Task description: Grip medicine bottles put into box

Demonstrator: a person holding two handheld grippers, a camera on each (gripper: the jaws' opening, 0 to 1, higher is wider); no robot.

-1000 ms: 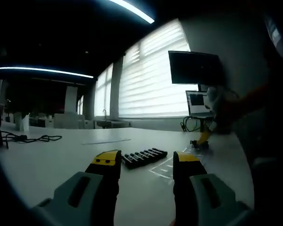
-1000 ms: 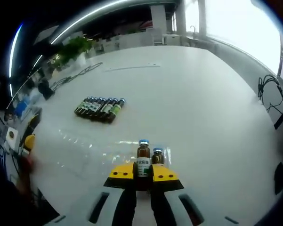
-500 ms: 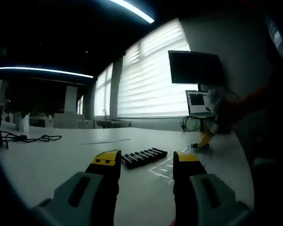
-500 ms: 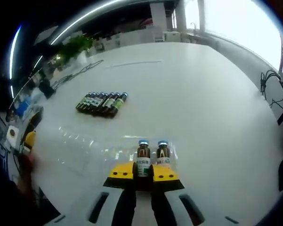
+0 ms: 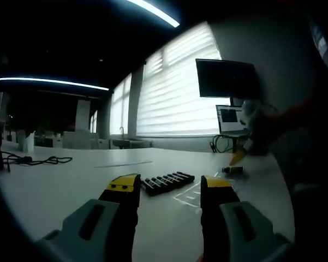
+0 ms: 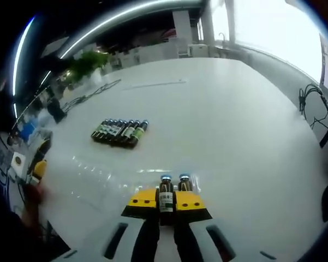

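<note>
Lying beyond gripped bottle [image 6: 165, 197]: vial row [image 6: 119, 132].

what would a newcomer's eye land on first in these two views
In the right gripper view, the right gripper is shut on a small brown medicine bottle, with a second bottle standing just beyond on the white table. Farther off lies a row of bottles. In the left gripper view, the left gripper is open and empty.
</note>
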